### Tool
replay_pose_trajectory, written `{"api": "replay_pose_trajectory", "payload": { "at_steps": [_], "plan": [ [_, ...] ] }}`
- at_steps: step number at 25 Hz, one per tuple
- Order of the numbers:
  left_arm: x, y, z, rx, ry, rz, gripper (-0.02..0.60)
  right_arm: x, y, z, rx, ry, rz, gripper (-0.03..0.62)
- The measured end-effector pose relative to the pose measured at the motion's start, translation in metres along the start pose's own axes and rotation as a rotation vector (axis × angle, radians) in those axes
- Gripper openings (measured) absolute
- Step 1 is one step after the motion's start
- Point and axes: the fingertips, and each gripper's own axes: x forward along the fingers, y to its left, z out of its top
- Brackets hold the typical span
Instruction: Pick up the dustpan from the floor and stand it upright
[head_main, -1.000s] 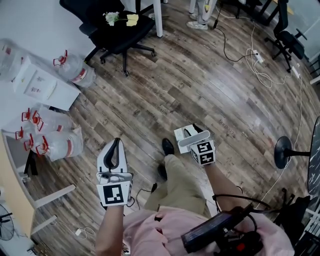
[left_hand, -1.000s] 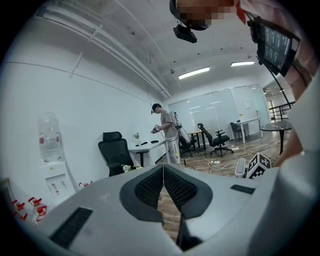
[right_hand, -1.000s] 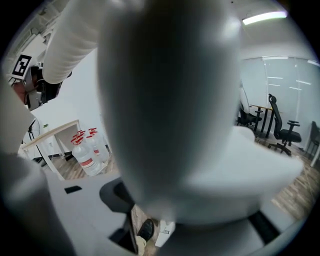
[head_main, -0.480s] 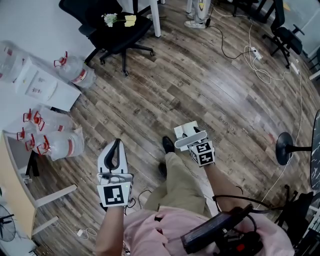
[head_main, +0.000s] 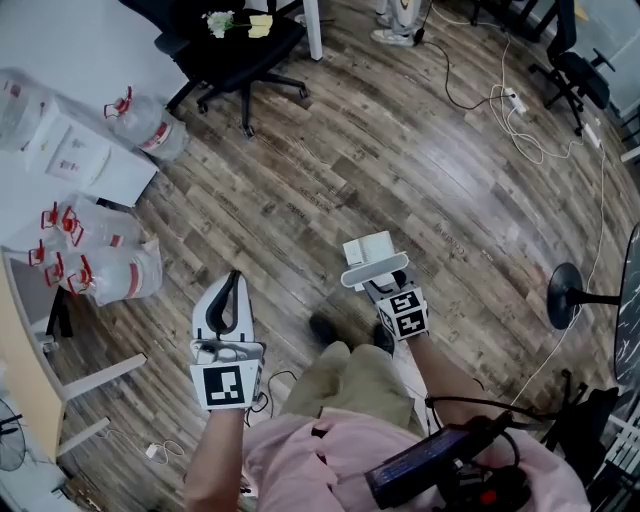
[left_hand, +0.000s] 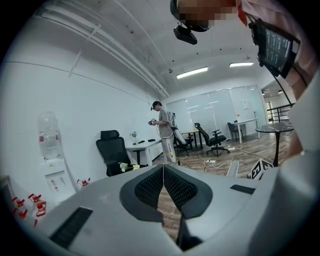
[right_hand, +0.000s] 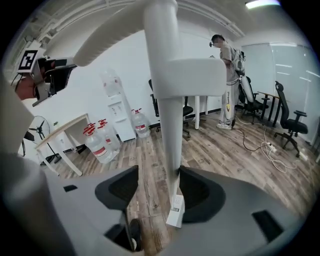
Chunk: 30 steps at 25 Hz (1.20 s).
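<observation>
Currently logged, item 1: dustpan (head_main: 366, 250), white plastic.
Loc.: off the floor (head_main: 420, 160), carried at the right gripper (right_hand: 159, 190), ahead of the person's legs, over bare planks. The handle runs approx. vertical betw. the fingers. Broad part is up top; the narrow labelled end hangs below, clear of the planks. Not yet stood down.

Risks (judgement):
- Slip. As far as visible the handle bears on one pad only. A jolt mid-walk could let it slide down or twist, w/ the broad upper part acting as a lever.
- Topple at set-down. Narrow end down first prob. won't stand. It likely needs turning so the wide part is the base, w/ release only once settled.
- Obstruction. Cable (head_main: 518, 128) & office chair (head_main: 245, 55) are well apart from the present spot; low concern.

Fingers:
- Right fingers (right_hand: 122, 187): part-way in around the handle & carrying it. The handle touches the pad at the right of the right gripper view; a strip of floor shows betw. it & the other pad.
- Left gripper (left_hand: 163, 172): fingers (left_hand: 150, 187) brought together, tips meeting, nothing betw. them. Held low at the person's left, well apart from the dustpan.
</observation>
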Motion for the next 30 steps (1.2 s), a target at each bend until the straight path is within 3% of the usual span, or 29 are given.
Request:
{"api": "replay_pose_trajectory", "payload": {
  "at_steps": [5,12,18,22,24,30],
  "plan": [
    [-0.007,-0.012,0.023,0.009,-0.02,0.041,0.015,-0.022,0.017,-0.004,-0.049,0.033,0.103,0.258],
    [-0.032,-0.041,0.047,-0.027,-0.052,0.164,0.015,-0.056,0.034,-0.016,-0.127,0.037,0.24,0.256],
    [-0.055,-0.075,0.072,-0.025,-0.083,0.206,0.015,-0.11,0.065,0.012,-0.204,-0.054,0.389,0.233],
    [-0.07,-0.09,0.104,-0.055,-0.151,0.268,0.015,-0.164,0.113,0.053,-0.321,-0.188,0.592,0.178],
    [-0.08,-0.093,0.125,-0.06,-0.195,0.312,0.015,-0.194,0.126,0.095,-0.347,-0.301,0.634,0.144],
    [-0.104,-0.089,0.187,0.004,-0.272,0.387,0.015,-0.279,0.144,0.246,-0.381,-0.694,0.557,0.01]
  ]
}}
